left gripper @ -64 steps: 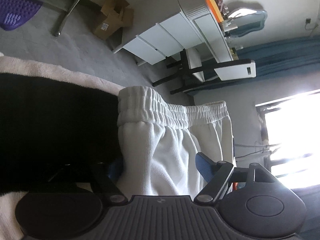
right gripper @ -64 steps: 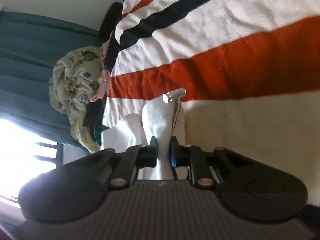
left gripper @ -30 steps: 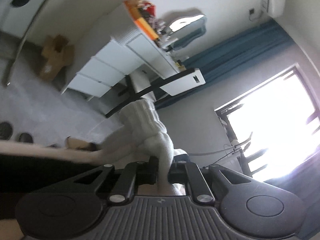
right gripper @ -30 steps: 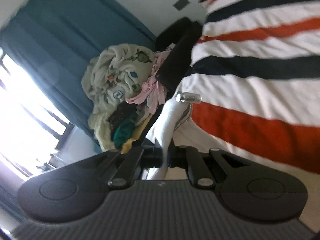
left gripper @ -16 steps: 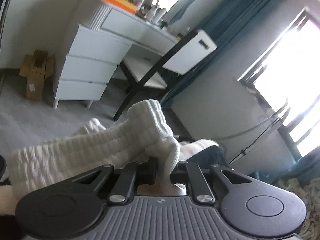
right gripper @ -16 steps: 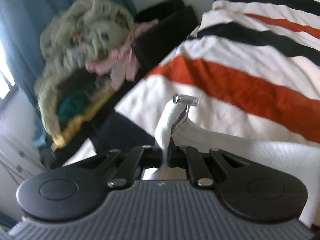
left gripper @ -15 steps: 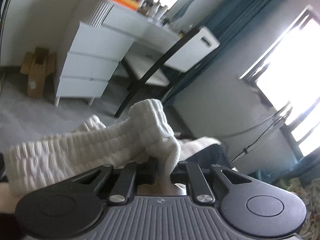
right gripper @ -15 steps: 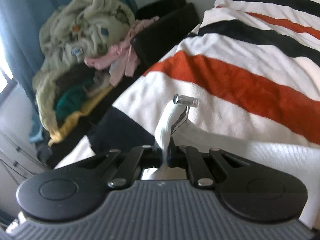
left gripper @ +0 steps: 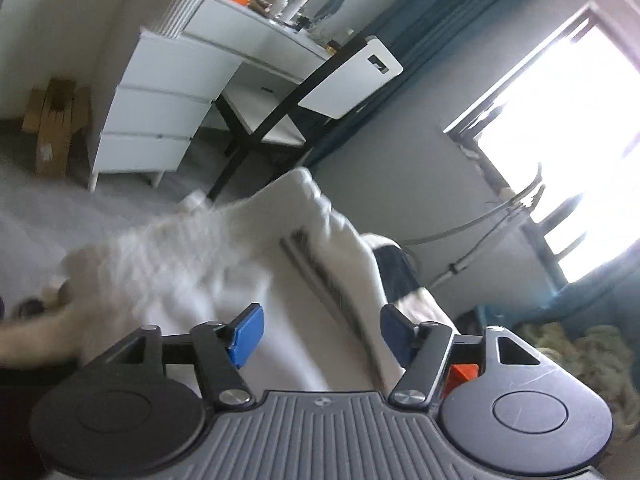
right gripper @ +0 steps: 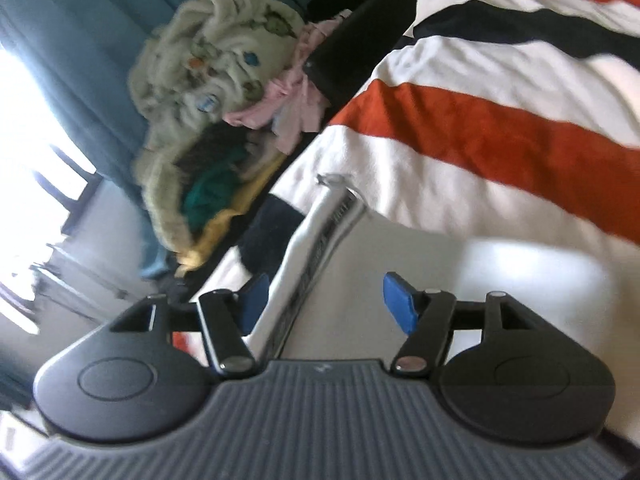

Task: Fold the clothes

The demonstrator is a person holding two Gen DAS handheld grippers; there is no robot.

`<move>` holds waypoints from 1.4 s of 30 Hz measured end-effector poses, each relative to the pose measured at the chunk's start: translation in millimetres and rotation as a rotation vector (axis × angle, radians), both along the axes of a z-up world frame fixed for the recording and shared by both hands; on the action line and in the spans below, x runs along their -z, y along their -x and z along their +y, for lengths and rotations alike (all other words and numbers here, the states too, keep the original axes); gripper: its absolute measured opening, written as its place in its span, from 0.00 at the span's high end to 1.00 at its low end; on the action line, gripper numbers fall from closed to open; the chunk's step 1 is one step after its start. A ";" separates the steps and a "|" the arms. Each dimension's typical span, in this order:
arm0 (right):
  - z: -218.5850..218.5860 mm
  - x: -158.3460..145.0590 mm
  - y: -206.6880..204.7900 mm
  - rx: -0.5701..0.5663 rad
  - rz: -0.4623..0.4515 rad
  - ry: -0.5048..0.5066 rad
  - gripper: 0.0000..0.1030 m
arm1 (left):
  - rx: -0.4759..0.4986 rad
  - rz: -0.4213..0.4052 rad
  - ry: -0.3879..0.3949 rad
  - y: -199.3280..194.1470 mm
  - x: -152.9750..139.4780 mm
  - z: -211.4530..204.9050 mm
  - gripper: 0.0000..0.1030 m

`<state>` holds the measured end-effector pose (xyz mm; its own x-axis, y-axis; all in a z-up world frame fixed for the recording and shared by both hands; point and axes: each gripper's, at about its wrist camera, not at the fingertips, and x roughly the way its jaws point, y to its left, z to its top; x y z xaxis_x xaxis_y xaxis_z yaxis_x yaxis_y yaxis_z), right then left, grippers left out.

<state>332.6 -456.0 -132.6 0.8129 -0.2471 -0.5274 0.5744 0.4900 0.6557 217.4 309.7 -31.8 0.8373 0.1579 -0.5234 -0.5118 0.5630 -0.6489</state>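
**Both grippers let go of the white garment**

The white garment (left gripper: 224,264) lay bunched on the striped bed (right gripper: 480,136), its drawstring tip (right gripper: 332,179) ahead. Half a second earlier both grippers pinched it; now the left gripper (left gripper: 320,332) and right gripper (right gripper: 324,300) had jaws spread, holding nothing. Probably 1 fold was laid down.

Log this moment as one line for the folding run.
task: fold clothes | left gripper: open | right gripper: open | white pants: released, on bed
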 end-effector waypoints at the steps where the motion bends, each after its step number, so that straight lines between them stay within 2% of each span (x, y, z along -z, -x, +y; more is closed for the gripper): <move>1: 3.2 -1.0 17.0 -0.009 -0.030 -0.024 0.35 | 0.006 -0.011 0.019 15.2 1.5 -4.4 0.26; 6: 13.6 -2.1 92.7 -0.053 -0.130 -0.108 0.35 | 0.062 -0.027 0.108 81.2 13.8 -13.3 0.22; 9: 5.1 2.9 119.2 -0.078 -0.124 -0.209 0.36 | 0.096 -0.021 0.151 108.1 25.4 -7.8 0.19; 11: -4.6 9.3 132.4 -0.088 -0.136 -0.305 0.37 | 0.086 0.003 0.263 119.8 41.0 -2.4 0.18; 14: -10.7 22.4 143.8 -0.106 -0.127 -0.384 0.37 | 0.023 0.001 0.376 129.8 63.5 10.2 0.18; 17: -9.0 39.3 142.8 -0.118 -0.110 -0.434 0.40 | -0.038 0.005 0.367 125.8 74.1 19.7 0.19; 21: -6.8 61.3 140.6 -0.132 -0.088 -0.495 0.44 | -0.052 -0.040 0.343 108.6 81.6 25.5 0.21; 25: -7.8 75.0 121.3 -0.107 -0.077 -0.459 0.53 | -0.061 -0.065 0.316 82.0 94.5 32.1 0.26; 27: -9.2 82.5 109.9 -0.094 -0.085 -0.444 0.54 | -0.067 -0.076 0.264 67.6 95.0 28.5 0.30; 30: -12.6 88.1 92.5 -0.086 -0.128 -0.388 0.54 | -0.104 -0.085 0.231 41.6 99.0 33.2 0.35; 32: -14.7 89.0 79.9 -0.086 -0.146 -0.345 0.54 | -0.144 -0.078 0.225 34.1 99.4 37.0 0.49; 36: -22.6 88.3 63.4 -0.039 -0.146 -0.265 0.58 | -0.201 -0.078 0.205 26.8 99.0 42.2 0.68; 37: -25.4 88.3 60.3 -0.022 -0.145 -0.248 0.62 | -0.207 -0.086 0.203 26.6 99.4 43.4 0.75; 38: -28.0 87.9 57.9 -0.007 -0.143 -0.232 0.71 | -0.209 -0.097 0.205 23.5 99.9 45.6 0.80; 41: -33.4 83.7 57.3 0.020 -0.129 -0.181 0.86 | -0.198 -0.129 0.164 34.2 91.1 40.8 0.88; 42: -34.6 80.9 57.9 0.026 -0.127 -0.165 0.87 | -0.190 -0.135 0.136 36.4 87.1 38.8 0.88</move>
